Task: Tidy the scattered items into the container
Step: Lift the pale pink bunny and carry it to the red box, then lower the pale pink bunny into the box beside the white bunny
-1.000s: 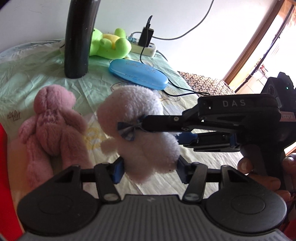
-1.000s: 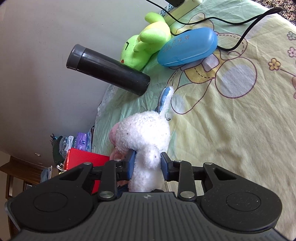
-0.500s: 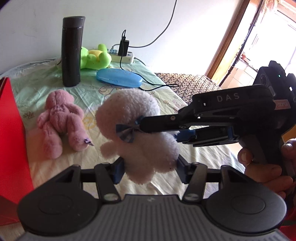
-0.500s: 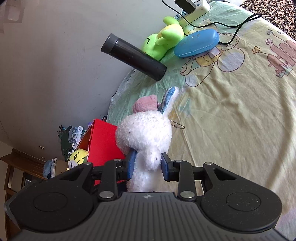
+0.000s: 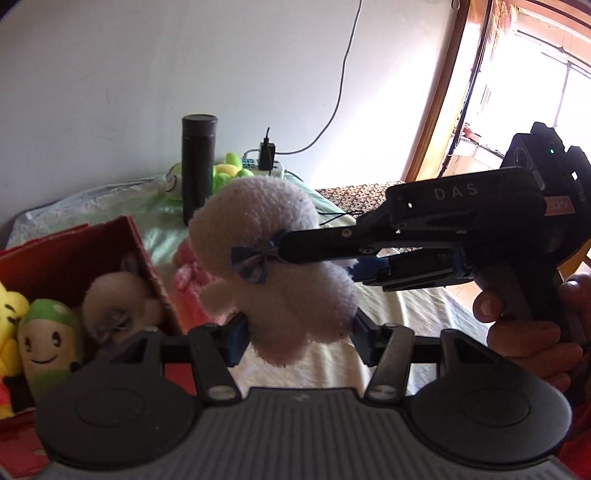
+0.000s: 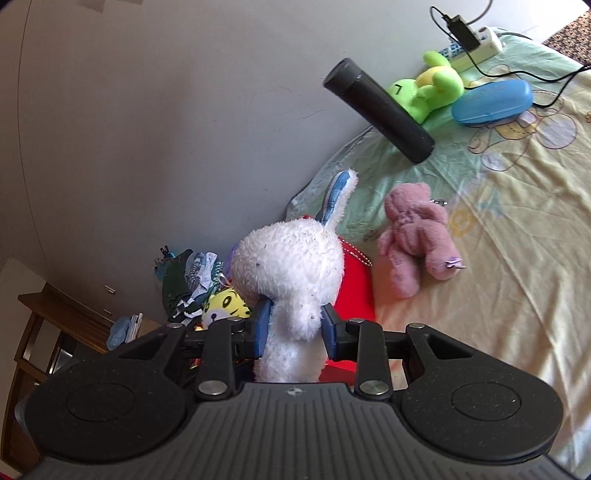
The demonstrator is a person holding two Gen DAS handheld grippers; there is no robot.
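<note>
Yellow-green printed bedsheet (image 6: 509, 258) covers the bed that fills most of both views, running up against a pale wall. Beside the bed's edge sits the red box (image 5: 92, 251), open at the top, with a yellow plush (image 5: 9, 314), a green-capped smiling plush (image 5: 48, 339) and a beige plush (image 5: 118, 302) already inside it. Both grippers carry the white plush bunny (image 5: 280, 280) clear of the sheet, close to the box: the left gripper (image 5: 299, 338) has its blue pads pressed narrowly into the bunny's lower body, and the right gripper (image 6: 295, 325), gripped by a hand (image 5: 532, 325) at the right edge of the left wrist view, pinches the toy at its neck just below the head. A small blue bow (image 5: 255, 262) sits on the bunny's front, and one blue-lined ear (image 6: 338, 195) sticks upward in the right wrist view. On the sheet lies a pink teddy bear (image 6: 413, 236), well apart from the box. Farther back a black flask (image 6: 380, 110) stands upright, with a lime green plush (image 6: 428, 92) and a blue glasses case (image 6: 491, 101) just beside it, and a white power strip (image 6: 476, 44) with a black charger (image 6: 458, 26) plugged in.
</note>
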